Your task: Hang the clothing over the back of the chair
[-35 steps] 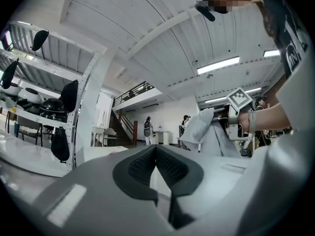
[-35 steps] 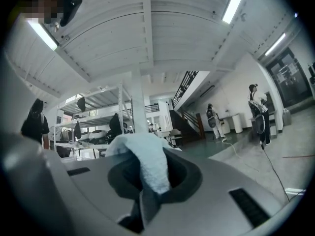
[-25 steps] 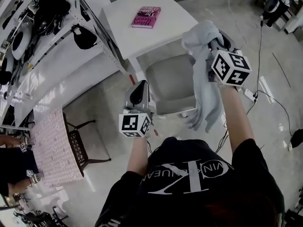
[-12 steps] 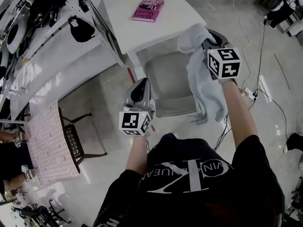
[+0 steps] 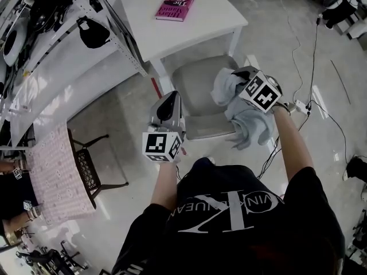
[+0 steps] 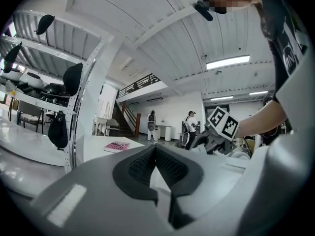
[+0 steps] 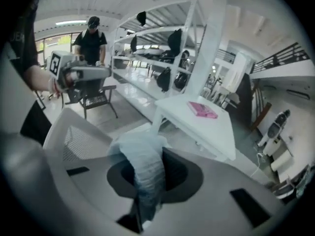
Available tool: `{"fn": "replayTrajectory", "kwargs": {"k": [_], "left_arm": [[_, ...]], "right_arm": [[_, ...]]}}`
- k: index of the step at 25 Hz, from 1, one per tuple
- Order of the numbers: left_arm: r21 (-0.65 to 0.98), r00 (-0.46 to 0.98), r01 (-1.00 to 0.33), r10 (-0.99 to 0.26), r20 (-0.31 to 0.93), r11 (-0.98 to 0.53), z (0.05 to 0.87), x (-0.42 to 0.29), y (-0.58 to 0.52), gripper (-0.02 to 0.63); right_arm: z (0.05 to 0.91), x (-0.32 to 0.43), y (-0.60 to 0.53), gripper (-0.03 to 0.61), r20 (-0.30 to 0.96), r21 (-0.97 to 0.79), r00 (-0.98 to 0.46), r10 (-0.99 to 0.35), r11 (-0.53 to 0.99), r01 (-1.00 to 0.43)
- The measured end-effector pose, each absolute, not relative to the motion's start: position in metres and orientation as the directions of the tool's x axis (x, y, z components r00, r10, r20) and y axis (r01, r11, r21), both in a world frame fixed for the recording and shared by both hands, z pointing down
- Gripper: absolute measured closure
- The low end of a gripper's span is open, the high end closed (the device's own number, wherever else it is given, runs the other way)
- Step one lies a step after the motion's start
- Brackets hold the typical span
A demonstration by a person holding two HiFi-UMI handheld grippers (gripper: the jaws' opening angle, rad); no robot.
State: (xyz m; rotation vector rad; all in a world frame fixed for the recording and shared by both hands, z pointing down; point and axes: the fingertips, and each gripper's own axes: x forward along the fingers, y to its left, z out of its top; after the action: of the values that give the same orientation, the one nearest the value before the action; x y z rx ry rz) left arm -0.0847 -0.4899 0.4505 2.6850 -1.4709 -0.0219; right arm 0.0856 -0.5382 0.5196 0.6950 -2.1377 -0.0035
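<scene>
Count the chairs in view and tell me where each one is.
2. A grey chair stands at the white table, in front of the person. A dark metal chair stands at left, beside the patterned-cloth table. Others may be hidden.

Head view: the right gripper's (image 5: 234, 85) fingers are concealed inside the bunched clothing (image 5: 252, 128). The chair (image 5: 195, 96) side beneath those fingers is covered. Book (image 5: 175, 6) title, beyond the fingers, is too small to read.

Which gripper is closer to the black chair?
Left. The left gripper is next to the black chair; the right gripper, clamped on the gray clothing, is farther off, beyond the left one.
</scene>
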Motion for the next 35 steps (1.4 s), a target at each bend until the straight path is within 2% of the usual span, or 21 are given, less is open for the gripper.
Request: {"fn": "replayTrajectory", "kwargs": {"k": [3, 13, 21, 23, 25, 28, 35], "left_arm": [[0.097, 0.536, -0.841, -0.844, 0.020, -0.532, 0.452, -0.084, -0.487, 0.603], [0.095, 0.495, -0.864, -0.869, -0.008, -0.494, 0.444, -0.092, -0.462, 0.603], [0.075, 0.458, -0.886, -0.889, -0.021, -0.458, 0.428, -0.093, -0.429, 0.603], [0.078, 0.446, -0.892, -0.895, -0.018, -0.446, 0.427, -0.091, -0.419, 0.603], [0.079, 0.435, -0.897, -0.900, -0.016, -0.435, 0.429, -0.086, -0.411, 0.603], [0.088, 0.422, -0.903, -0.906, -0.011, -0.421, 0.435, -0.076, -0.399, 0.603], [0.089, 0.414, -0.907, -0.910, -0.005, -0.413, 0.426, -0.047, -0.373, 0.603]], "right_arm": [[0.539, 0.084, -0.518, 0.529, 0.797, 0.261, -0.433, -0.420, 0.888, -0.379], [0.556, 0.089, -0.483, 0.436, 0.856, 0.238, -0.381, -0.349, 0.921, -0.309], [0.524, 0.089, -0.465, 0.436, 0.804, 0.236, -0.451, -0.386, 0.905, -0.354], [0.514, 0.093, -0.458, 0.448, 0.785, 0.210, -0.477, -0.395, 0.895, -0.394], [0.505, 0.100, -0.453, 0.511, 0.746, 0.199, -0.511, -0.427, 0.875, -0.441], [0.489, 0.113, -0.444, 0.539, 0.668, 0.166, -0.570, -0.478, 0.843, -0.512], [0.441, 0.154, -0.415, 0.557, 0.490, 0.114, -0.628, -0.605, 0.758, -0.642]]}}
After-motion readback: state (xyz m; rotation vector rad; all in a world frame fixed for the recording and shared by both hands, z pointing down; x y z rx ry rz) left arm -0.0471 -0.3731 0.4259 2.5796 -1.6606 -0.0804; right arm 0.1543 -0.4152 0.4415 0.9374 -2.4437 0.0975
